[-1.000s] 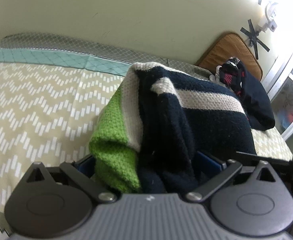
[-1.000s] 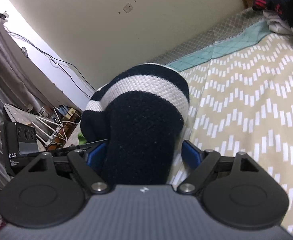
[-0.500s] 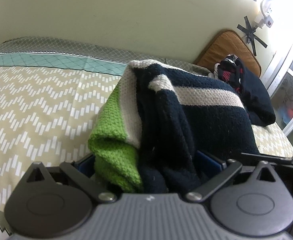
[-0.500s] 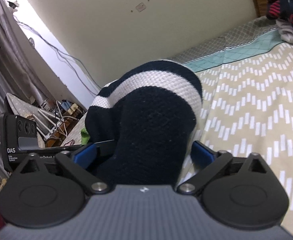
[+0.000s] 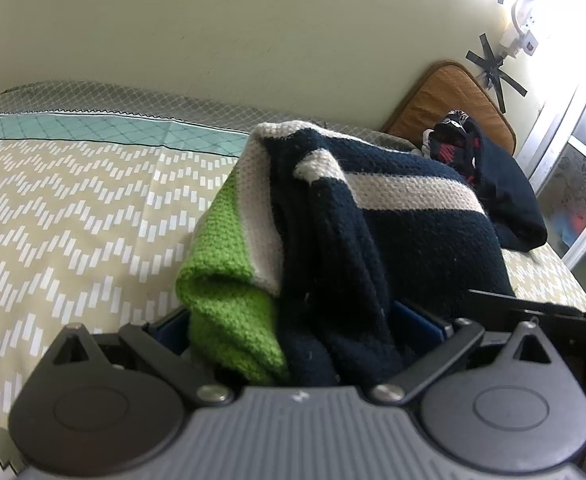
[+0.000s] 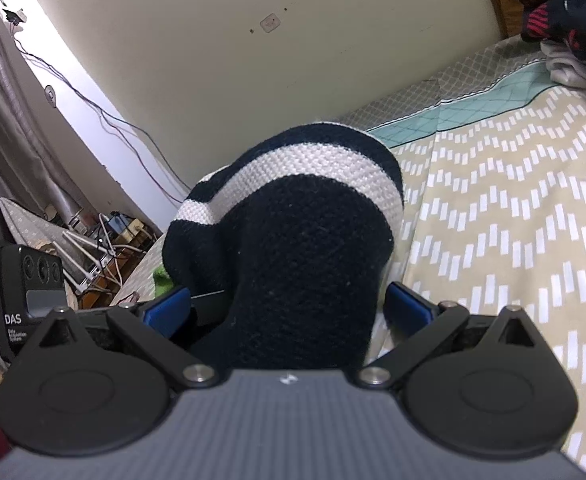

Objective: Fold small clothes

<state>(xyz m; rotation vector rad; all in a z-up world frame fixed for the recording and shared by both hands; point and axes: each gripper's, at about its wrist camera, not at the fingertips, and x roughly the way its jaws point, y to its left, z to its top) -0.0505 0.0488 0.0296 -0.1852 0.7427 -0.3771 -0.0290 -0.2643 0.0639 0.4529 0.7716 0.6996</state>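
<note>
Currently a bunched navy, white and green knit sweater point(image 5: 357, 240) is being clamped by both the left gripper point(image 5: 293, 328) and the right gripper point(image 6: 289, 304), filling each frame's centre and being held above the chevron bedspread point(image 5: 73, 208), other clothes point(image 5: 493, 184) piled upper right.

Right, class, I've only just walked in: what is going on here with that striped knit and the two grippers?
A person is folding a small knitted sweater, navy with cream stripes and a green band, over a patterned bed cover. The left gripper and the right gripper each pinch a bunched part of it. More dark clothes lie piled by the orange cushion.
</note>
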